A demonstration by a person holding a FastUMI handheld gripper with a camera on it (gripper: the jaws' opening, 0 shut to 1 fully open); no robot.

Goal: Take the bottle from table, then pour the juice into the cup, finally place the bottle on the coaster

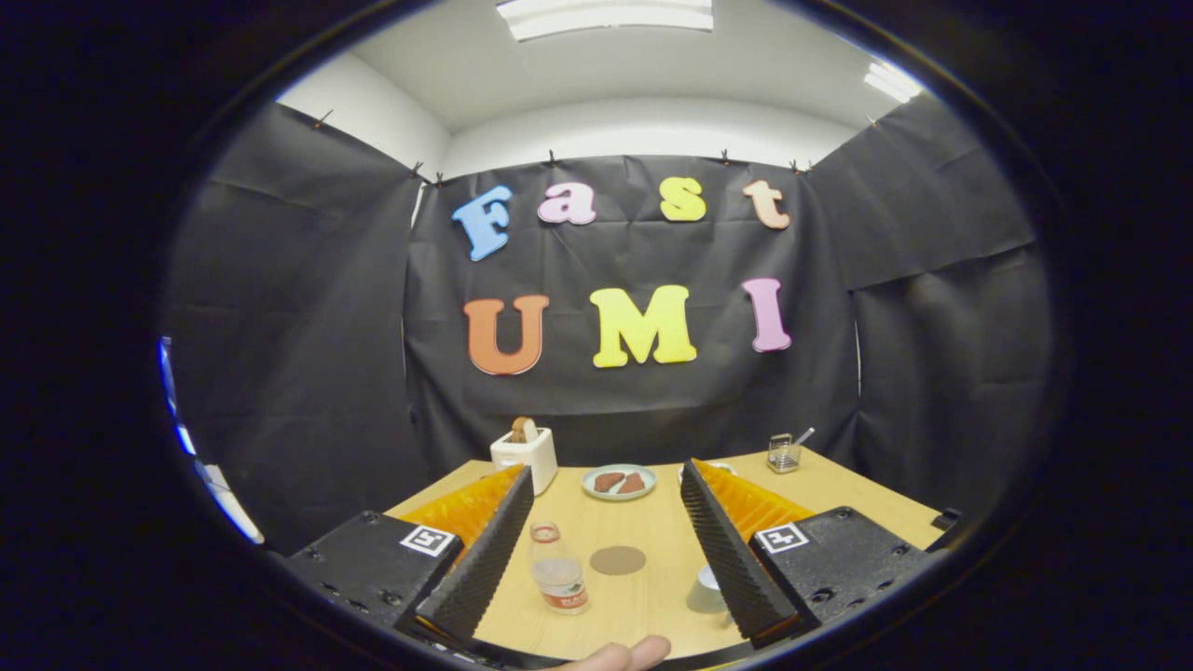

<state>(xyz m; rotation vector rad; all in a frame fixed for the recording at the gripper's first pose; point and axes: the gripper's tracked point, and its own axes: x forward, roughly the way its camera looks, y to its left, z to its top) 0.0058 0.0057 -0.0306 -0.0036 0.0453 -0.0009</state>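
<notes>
Gripper-mounted view, forward along fingers (522,531), above table (643,531)

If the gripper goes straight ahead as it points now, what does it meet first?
Probably the bottle, which stands between the open gripper fingers, near the left one. The coaster lies flat just beyond it; depth is hard to judge.

A staged recording booth indoors: black cloth walls (308,373) clipped up under a white ceiling with strip lights (606,14), enclosing one wooden table (643,578) set with kitchen props (a toaster (525,454), a plate (619,482)).
</notes>
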